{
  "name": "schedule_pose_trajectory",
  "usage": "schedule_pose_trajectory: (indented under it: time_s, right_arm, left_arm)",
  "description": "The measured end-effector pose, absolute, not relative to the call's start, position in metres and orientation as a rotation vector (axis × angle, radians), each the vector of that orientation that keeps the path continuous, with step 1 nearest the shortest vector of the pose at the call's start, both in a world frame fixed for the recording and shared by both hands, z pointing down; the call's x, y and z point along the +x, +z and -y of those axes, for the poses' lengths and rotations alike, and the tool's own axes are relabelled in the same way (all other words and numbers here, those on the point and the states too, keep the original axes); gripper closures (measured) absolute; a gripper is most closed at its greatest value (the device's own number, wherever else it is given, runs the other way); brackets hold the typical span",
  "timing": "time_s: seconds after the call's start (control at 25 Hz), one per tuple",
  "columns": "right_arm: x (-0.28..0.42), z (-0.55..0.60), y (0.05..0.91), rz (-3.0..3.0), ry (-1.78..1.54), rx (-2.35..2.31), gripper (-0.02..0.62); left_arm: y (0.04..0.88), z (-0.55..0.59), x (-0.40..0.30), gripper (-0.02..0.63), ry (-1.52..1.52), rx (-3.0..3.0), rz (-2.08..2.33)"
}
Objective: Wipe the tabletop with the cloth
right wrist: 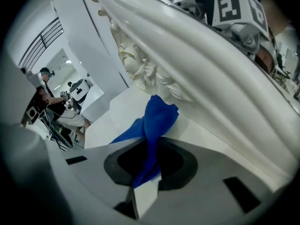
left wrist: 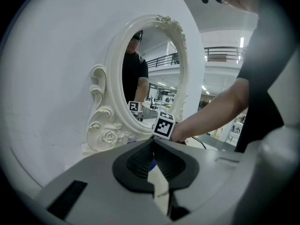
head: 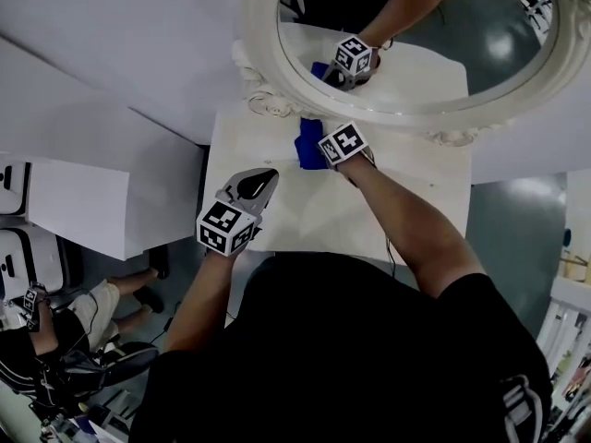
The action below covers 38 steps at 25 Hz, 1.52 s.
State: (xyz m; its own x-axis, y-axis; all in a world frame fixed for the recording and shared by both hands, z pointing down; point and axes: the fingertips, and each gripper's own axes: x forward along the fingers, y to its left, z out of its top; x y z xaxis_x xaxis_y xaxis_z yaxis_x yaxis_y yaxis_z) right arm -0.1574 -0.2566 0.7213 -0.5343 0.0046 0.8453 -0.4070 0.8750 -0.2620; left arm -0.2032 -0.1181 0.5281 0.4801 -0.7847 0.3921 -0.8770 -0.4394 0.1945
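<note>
The cloth, a soft, deep blue fabric, is bunching into loose vertical folds at the far edge of the desk, just beside the foot of the mirror. The right gripper is pinching it: its dark, ribbed jaws are closing tight on a gathered strip of the fabric, while the rest of the cloth is spilling forward and spreading onto the desk surface. The left gripper is hovering over the near left part of the desk, well apart from the cloth, with its jaws pressing together at the tips and holding nothing. The desk is showing as a smooth, flat, matt white top with straight edges. The mirror is standing as a large oval at the back of the desk, and its frame is looking like glossy white moulded material, with rounded ribs running around the glass and carved roses and curling scrolls at the base. The glass is reflecting the right gripper's marker cube and a patch of the blue cloth. Each gripper's body is smooth grey plastic, carrying a cube with black and white square markers.
</note>
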Motion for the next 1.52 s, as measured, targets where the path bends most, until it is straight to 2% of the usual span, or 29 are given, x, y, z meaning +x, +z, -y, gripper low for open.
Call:
schedule_pose_trajectory:
  time_s: [1.12,1.52]
  right_arm:
    - [0.191,0.328,0.718,1.962,0.765,0.824,0.545]
    - [0.271,0.346,0.717,1.93,0.828,0.957,0.545]
  left_arm:
    - [0.519,0.187,-0.02,0.594,0.413,2.587,1.04]
    - [0.521,0.197,0.014,0.594,0.425,2.599,1.006]
